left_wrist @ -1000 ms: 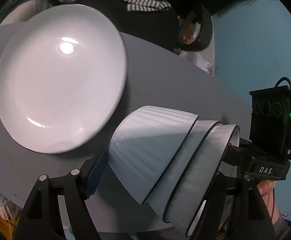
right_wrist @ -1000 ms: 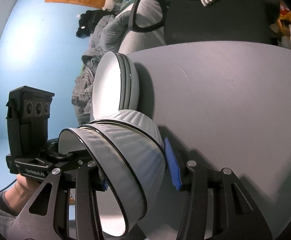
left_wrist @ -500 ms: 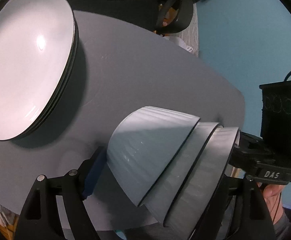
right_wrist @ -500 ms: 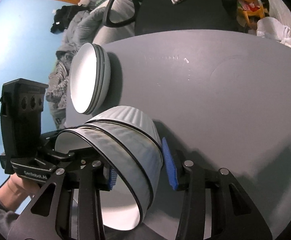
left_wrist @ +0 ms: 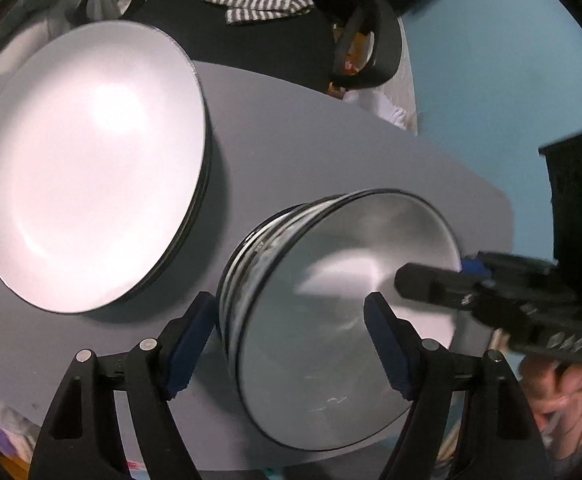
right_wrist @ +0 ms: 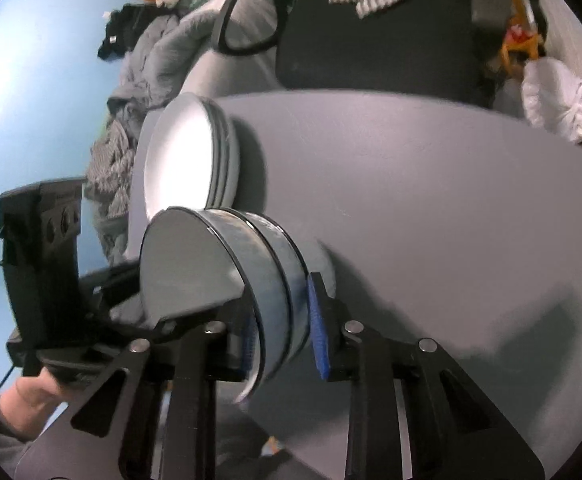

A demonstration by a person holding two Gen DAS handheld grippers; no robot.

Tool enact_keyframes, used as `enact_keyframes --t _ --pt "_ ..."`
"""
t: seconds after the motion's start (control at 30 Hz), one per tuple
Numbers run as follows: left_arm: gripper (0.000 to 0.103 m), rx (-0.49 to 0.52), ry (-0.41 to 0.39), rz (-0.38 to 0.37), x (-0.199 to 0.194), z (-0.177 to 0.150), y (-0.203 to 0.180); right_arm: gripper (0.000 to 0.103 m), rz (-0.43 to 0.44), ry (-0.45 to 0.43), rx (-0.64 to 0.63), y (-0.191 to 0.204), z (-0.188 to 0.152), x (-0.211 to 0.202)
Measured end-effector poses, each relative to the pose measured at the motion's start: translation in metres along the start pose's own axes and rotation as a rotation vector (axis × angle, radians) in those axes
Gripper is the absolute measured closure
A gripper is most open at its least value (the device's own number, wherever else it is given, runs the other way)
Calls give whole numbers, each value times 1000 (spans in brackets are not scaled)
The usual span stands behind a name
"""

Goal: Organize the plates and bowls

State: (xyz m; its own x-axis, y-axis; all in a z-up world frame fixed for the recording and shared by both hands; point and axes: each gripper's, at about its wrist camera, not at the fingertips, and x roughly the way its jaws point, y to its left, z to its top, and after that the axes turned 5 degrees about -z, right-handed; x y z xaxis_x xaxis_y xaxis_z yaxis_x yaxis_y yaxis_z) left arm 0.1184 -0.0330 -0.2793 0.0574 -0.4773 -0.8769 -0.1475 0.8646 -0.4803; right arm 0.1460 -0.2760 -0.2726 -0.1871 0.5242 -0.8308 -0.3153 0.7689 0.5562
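Observation:
A nested stack of three ribbed grey bowls (left_wrist: 331, 300) rests on the grey table (left_wrist: 311, 152), seen also in the right wrist view (right_wrist: 275, 280). My left gripper (left_wrist: 291, 344) straddles the stack's near rim, one pad outside and one inside. My right gripper (right_wrist: 281, 336) straddles the opposite rim; it shows in the left wrist view (left_wrist: 451, 276). Whether either pair of pads presses the rim is unclear. A stack of white plates (left_wrist: 87, 184) lies left of the bowls, and shows in the right wrist view (right_wrist: 187, 160).
A black office chair (right_wrist: 371, 40) with a striped cloth (left_wrist: 255, 4) stands beyond the table's far edge. Piled clothes (right_wrist: 151, 60) lie at the far left. The table's right part (right_wrist: 451, 200) is bare grey surface.
The bowl stack has come down from a tilted, raised pose to rest on the table beside the plates. Both grippers moved with it, and the frames are motion-blurred.

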Motion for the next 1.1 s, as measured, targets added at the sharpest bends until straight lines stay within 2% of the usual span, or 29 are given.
enact_keyframes --t 0.13,0.23,0.33,0.37,0.53,0.63,0.8,0.97,1.1 --pt "27 9 -5 -16 0 3 -1 77 -149 49 2 8 -2 6" --pt "27 7 -11 -3 0 6 -6 71 -206 64 23 10 -2 4" --pt "27 3 0 17 4 6 -7 49 -281 57 12 12 -1 -3" --pt "27 4 8 32 3 3 -5 47 -292 61 13 11 -1 -4" --pt "27 8 25 66 -1 -10 8 47 -273 61 47 0 2 4" --pt "29 -19 35 44 2 -13 14 47 -221 74 88 -5 3 12" --pt "50 -32 47 -31 2 -16 14 48 -200 74 119 -8 2 17" --pt "50 -69 42 -38 4 -13 14 57 -192 75 124 -5 2 20" --pt "50 -95 53 -70 3 -16 19 58 -204 62 111 -1 4 19"
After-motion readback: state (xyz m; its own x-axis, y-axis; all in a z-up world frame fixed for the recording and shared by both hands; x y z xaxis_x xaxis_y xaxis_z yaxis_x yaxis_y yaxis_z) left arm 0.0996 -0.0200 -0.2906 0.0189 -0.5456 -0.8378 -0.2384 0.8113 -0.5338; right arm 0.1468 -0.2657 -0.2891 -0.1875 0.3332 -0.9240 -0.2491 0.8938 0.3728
